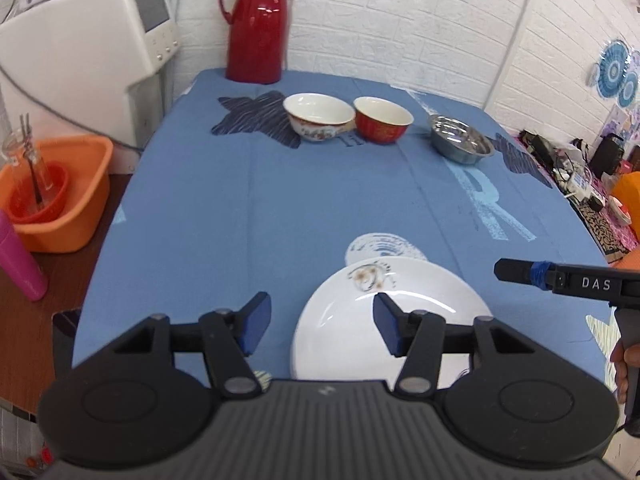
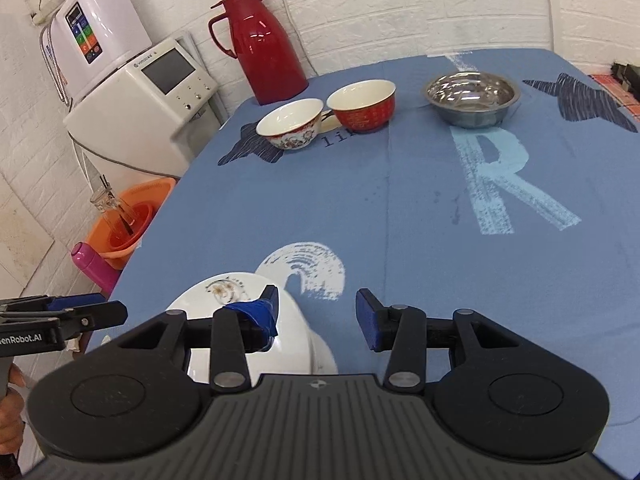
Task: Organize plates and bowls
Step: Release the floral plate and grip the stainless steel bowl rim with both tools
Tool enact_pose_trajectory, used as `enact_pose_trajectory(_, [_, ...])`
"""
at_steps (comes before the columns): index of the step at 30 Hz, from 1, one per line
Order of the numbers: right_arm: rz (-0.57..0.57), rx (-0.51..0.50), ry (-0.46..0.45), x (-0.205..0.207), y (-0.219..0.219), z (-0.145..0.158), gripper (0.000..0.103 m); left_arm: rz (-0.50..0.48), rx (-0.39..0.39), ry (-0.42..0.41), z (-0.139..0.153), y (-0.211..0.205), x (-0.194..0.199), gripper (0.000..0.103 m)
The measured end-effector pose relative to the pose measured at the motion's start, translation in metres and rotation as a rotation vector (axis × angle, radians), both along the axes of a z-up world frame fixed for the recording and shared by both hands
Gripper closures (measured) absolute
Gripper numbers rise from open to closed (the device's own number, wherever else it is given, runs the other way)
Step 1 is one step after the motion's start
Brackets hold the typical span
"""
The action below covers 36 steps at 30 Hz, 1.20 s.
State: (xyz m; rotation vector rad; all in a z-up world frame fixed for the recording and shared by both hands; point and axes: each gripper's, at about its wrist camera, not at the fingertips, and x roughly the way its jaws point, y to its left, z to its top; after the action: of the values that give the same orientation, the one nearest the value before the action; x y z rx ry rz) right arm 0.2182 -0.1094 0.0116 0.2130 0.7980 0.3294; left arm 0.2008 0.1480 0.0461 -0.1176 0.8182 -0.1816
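A white plate with a brown flower mark lies near the front edge of the blue tablecloth; it also shows in the right wrist view as the white plate. My left gripper is open above the plate's left rim, holding nothing. My right gripper is open over the plate's right side, also holding nothing, and appears in the left view as a black arm. At the far side stand a white floral bowl, a red bowl and a steel bowl.
A red thermos jug stands at the table's back edge. An orange basin with a glass jar and a pink bottle sit left of the table. A white appliance stands at back left. Clutter lies on the right.
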Motion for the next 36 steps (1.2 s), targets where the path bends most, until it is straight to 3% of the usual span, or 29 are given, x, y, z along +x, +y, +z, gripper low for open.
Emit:
enact_pose_trajectory(5, [-0.103, -0.025, 0.036, 0.018, -0.057, -0.008, 0.076, -0.074, 0.009, 0.034, -0.001, -0.037, 0.032, 0.047])
enact_pose_trajectory(11, [-0.215, -0.060, 0.094, 0.048, -0.121, -0.018, 0.075, -0.150, 0.020, 0.098, -0.010, -0.089, 0.098, 0.046])
enact_pose_trajectory(17, [-0.313, -0.079, 0.161, 0.098, -0.157, -0.021, 0.074, -0.183, 0.045, 0.147, -0.021, -0.135, 0.165, 0.046])
enact_pose_trajectory(20, [-0.340, -0.051, 0.230, 0.132, -0.169, -0.021, 0.074, -0.182, 0.028, 0.159, -0.023, -0.158, 0.200, 0.046])
enact_pose_trajectory(31, [-0.264, -0.031, 0.148, 0.254, -0.164, -0.008, 0.073, -0.088, -0.110, 0.182, -0.024, -0.212, 0.317, 0.044])
enact_pose_trajectory(36, [-0.254, -0.082, 0.170, 0.301, -0.159, -0.020, 0.073, -0.043, -0.108, 0.217, -0.037, -0.230, 0.355, 0.044])
